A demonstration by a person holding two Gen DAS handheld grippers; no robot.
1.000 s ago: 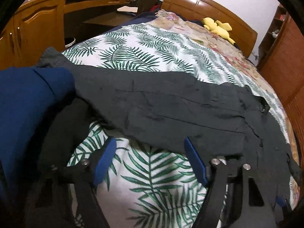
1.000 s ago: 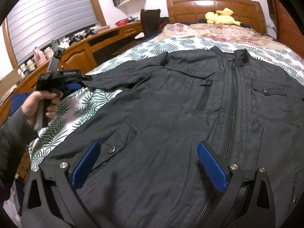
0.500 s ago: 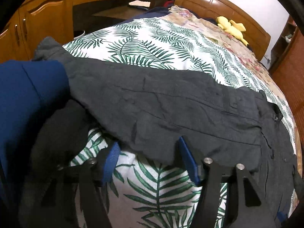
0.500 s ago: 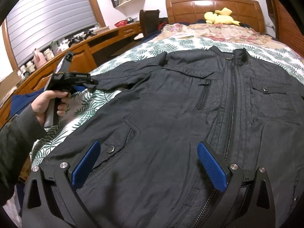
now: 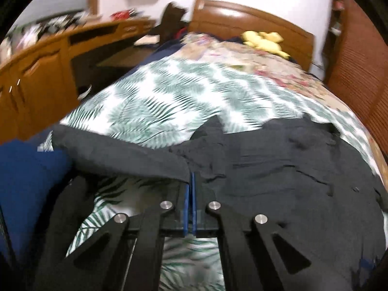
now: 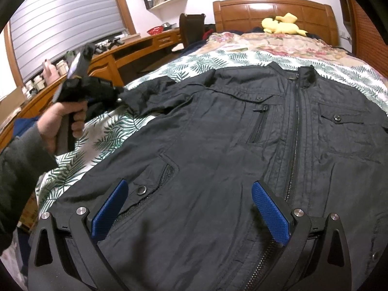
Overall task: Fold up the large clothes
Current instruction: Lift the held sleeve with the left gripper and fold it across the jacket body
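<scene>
A black zip-front jacket (image 6: 218,133) lies face up on the leaf-print bed cover (image 6: 109,133). Its left sleeve (image 5: 126,155) stretches out toward the bed's edge. My left gripper (image 5: 190,184) is shut on the sleeve's near edge, with the blue pads pressed together on the cloth. In the right wrist view a hand holds that left gripper (image 6: 116,95) at the bunched sleeve, lifted a little off the bed. My right gripper (image 6: 189,186) hangs open over the jacket's lower front, with a snap pocket (image 6: 155,181) between its blue pads (image 6: 269,213) and nothing gripped.
A wooden desk (image 6: 150,41) with bottles runs along the left of the bed. A blue garment (image 5: 26,174) lies at the bed's near left. At the far end are a headboard (image 6: 271,9), a yellow plush toy (image 6: 281,24), a floral quilt (image 6: 278,43) and a dark chair (image 6: 191,26).
The left gripper's jaws closed on the sleeve edge, then rose and swung toward the jacket body, pulling the sleeve up with them. The right gripper stayed still and open.
</scene>
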